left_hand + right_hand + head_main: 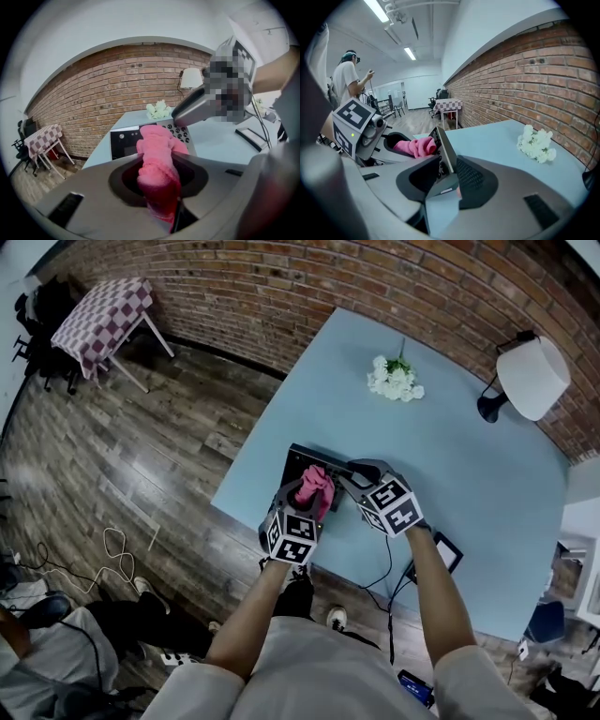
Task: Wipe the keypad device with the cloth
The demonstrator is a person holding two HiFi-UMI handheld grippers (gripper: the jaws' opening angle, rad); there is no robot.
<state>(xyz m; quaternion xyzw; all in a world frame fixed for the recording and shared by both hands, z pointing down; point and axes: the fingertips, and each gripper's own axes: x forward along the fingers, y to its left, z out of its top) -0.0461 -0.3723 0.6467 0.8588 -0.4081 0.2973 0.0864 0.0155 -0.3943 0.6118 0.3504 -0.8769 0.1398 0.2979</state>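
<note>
The keypad device (302,460), a dark slab with a screen and round keys, sits by the desk's (469,456) front-left corner. The left hand-held gripper (312,495) clamps a bunched pink cloth (157,159) over it. The right hand-held gripper (446,163) seems closed on its right edge. I'd say wiping is just starting; next, press the cloth down and drag it across the keys.

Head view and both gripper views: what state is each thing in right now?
left gripper: shut on the pink cloth.
pink cloth: bunched up, over the keypad device.
right gripper: shut on the keypad device's edge.
keypad device: on the table, screen dark.
flowers: lying on the table.
</note>
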